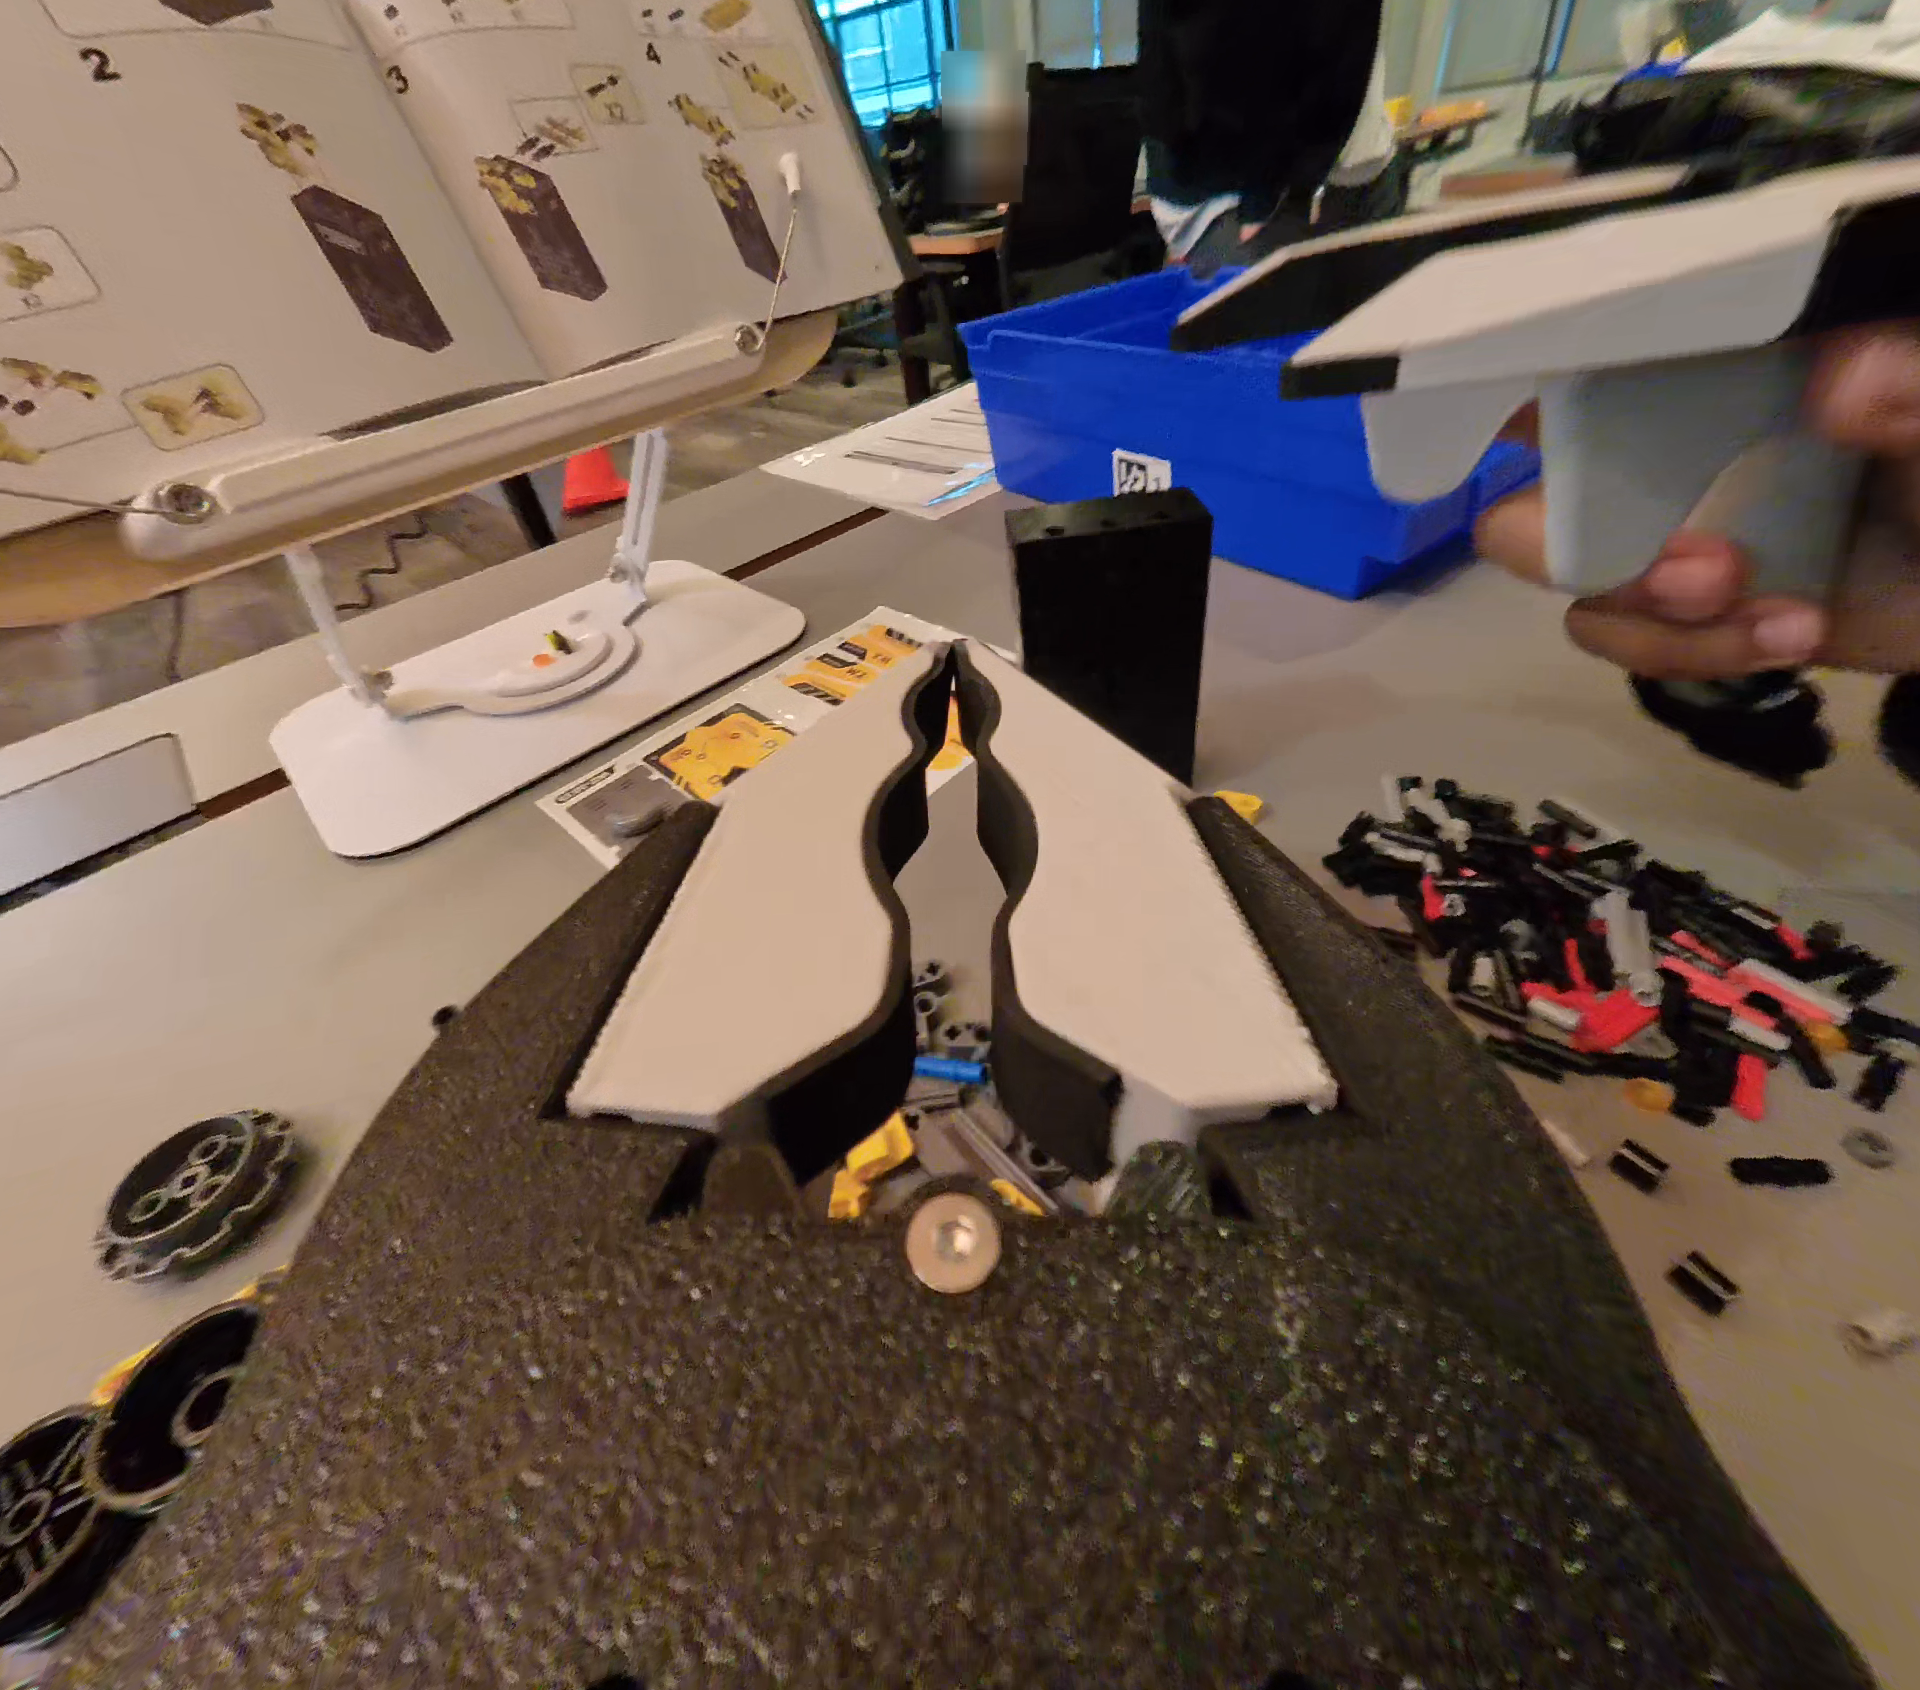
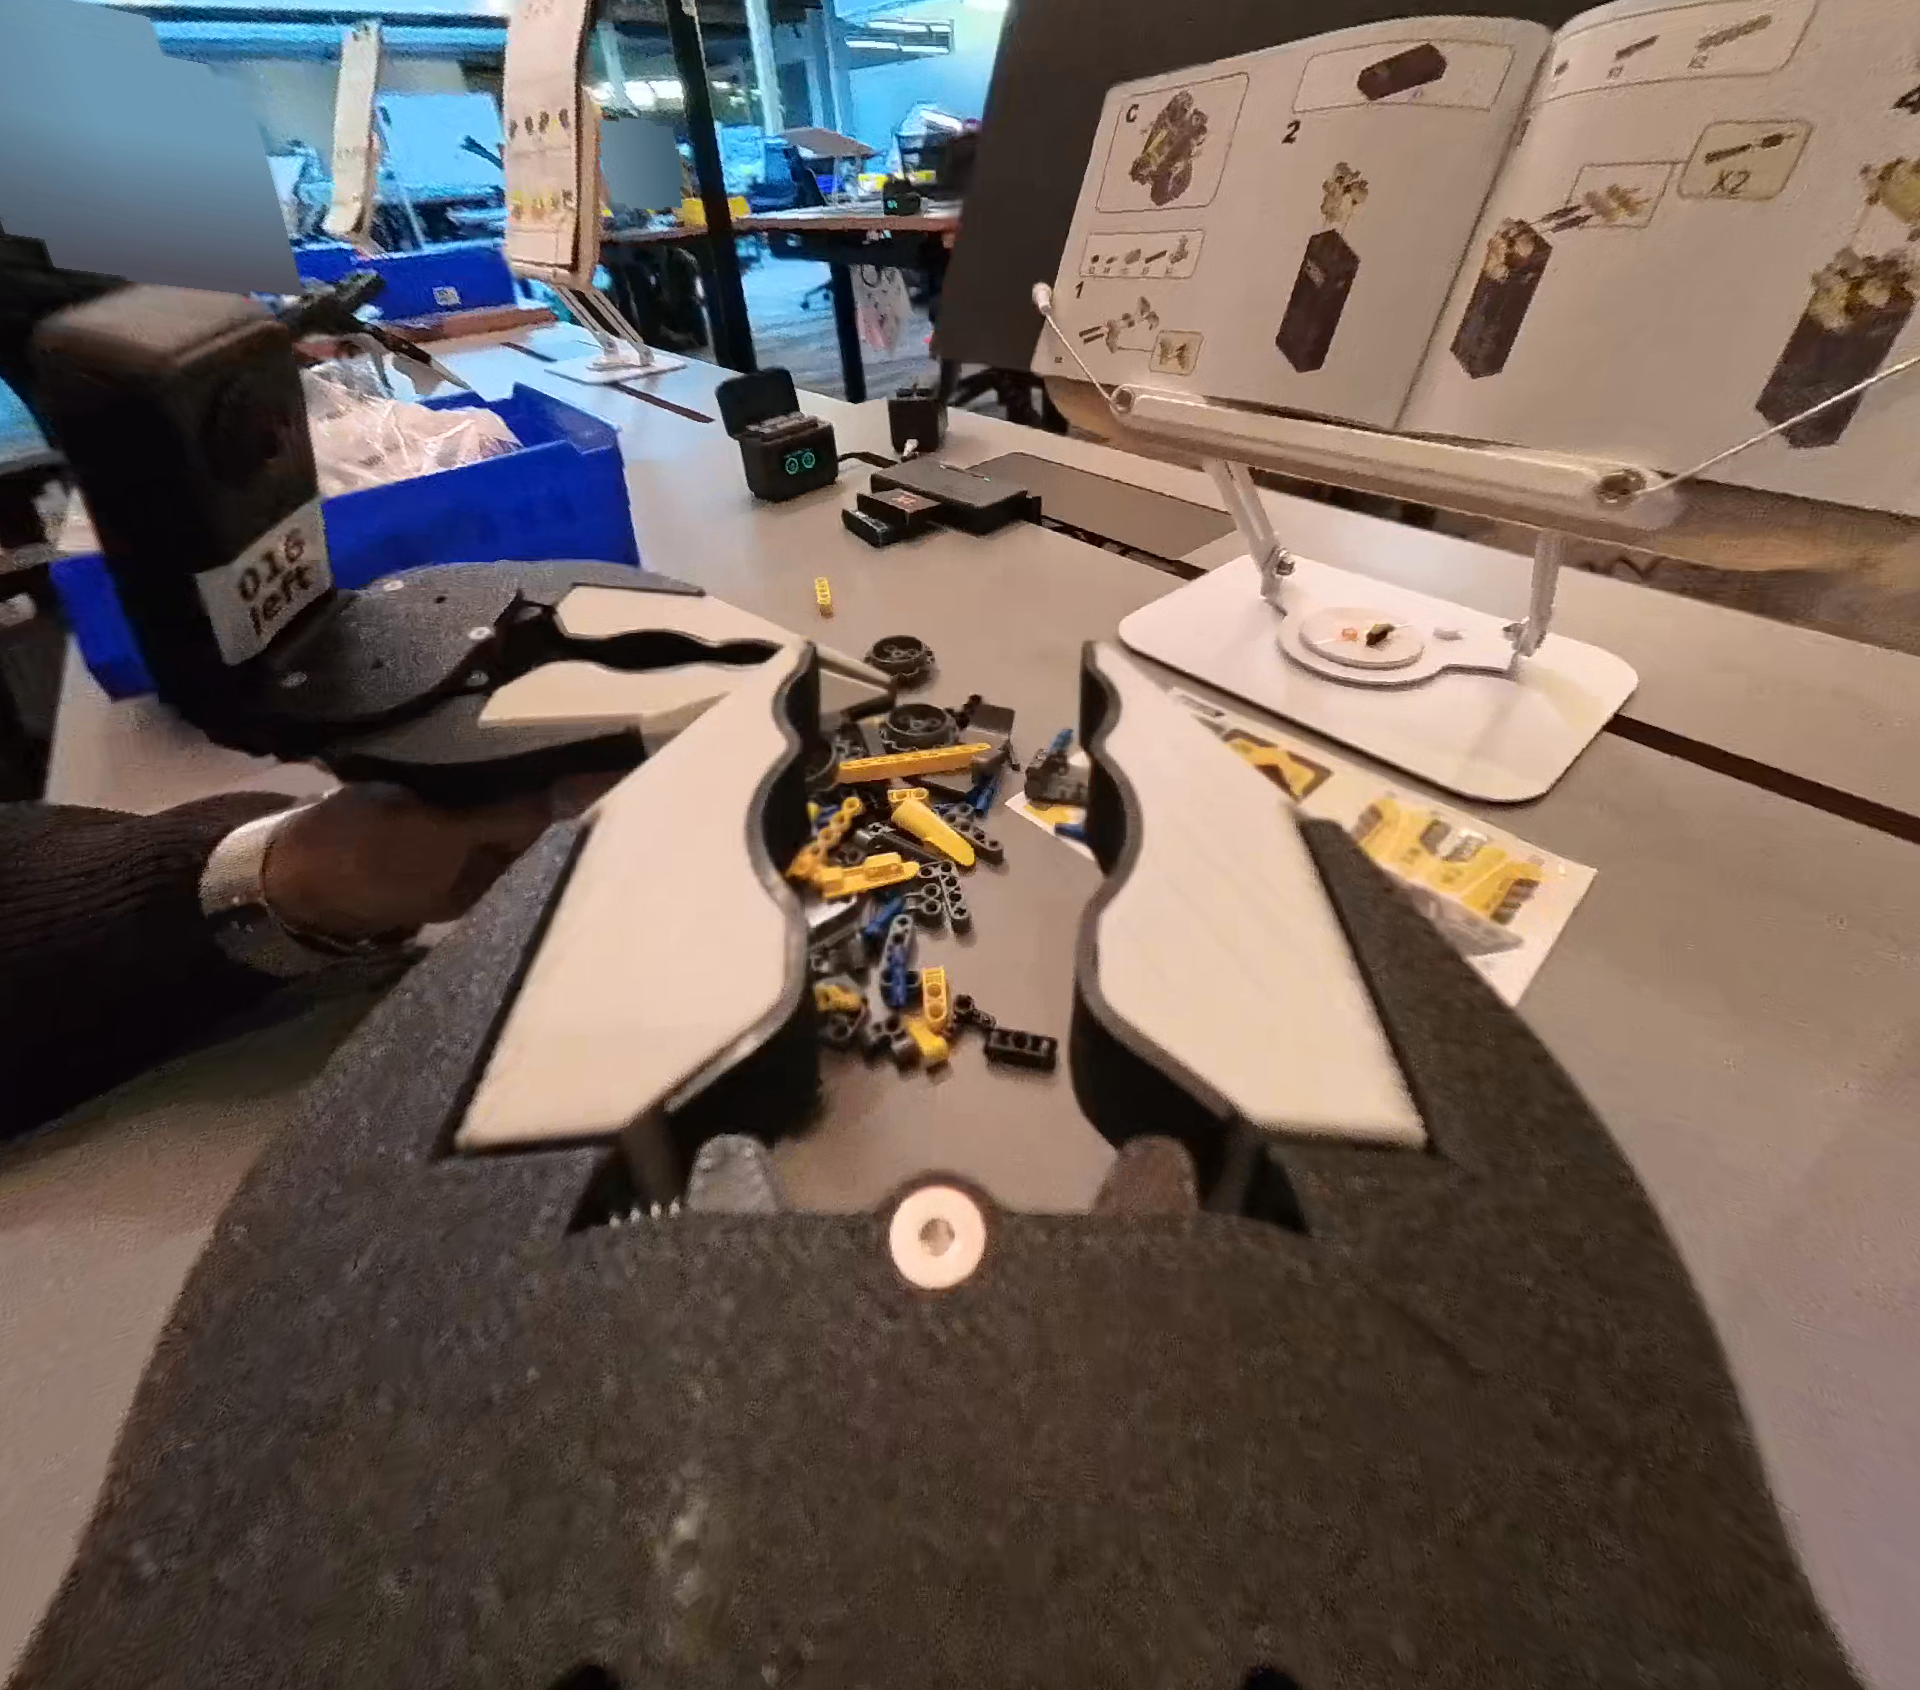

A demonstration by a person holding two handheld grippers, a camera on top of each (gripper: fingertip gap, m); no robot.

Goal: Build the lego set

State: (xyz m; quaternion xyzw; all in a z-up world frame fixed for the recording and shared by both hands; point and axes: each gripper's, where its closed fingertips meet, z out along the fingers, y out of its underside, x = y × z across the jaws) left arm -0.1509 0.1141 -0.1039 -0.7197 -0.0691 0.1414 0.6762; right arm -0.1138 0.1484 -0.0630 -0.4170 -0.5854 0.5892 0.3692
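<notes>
Grey counter [image 1: 260, 965] in an open workshop, desks and windows far behind. Left gripper [image 1: 953, 664], lower centre of the left wrist view: fingers closed tip to tip, holding nothing, hanging over a small heap of yellow, grey and blue parts [image 1: 935, 1110] seen through the gap. Just past the tips lies a sticker sheet [image 1: 717, 747] with yellow and black decals, and an upright black block [image 1: 1112, 622] stands near them at frame centre. Right of the block the counter is bare up to a pile of black and red pins [image 1: 1621, 944] at mid right. Right gripper [image 2: 945, 684], centre of the right wrist view: fingers wide open and empty above the same heap [image 2: 914, 861], with free room between them. White book stand [image 2: 1382, 684] at upper right props an open instruction booklet [image 2: 1455, 227] showing numbered build steps; writing not transcribed. Blue bin [image 1: 1143, 414] at upper right of the left view carries a small square code label. Black wheels [image 1: 197, 1193] sit near the lower-left edge.
</notes>
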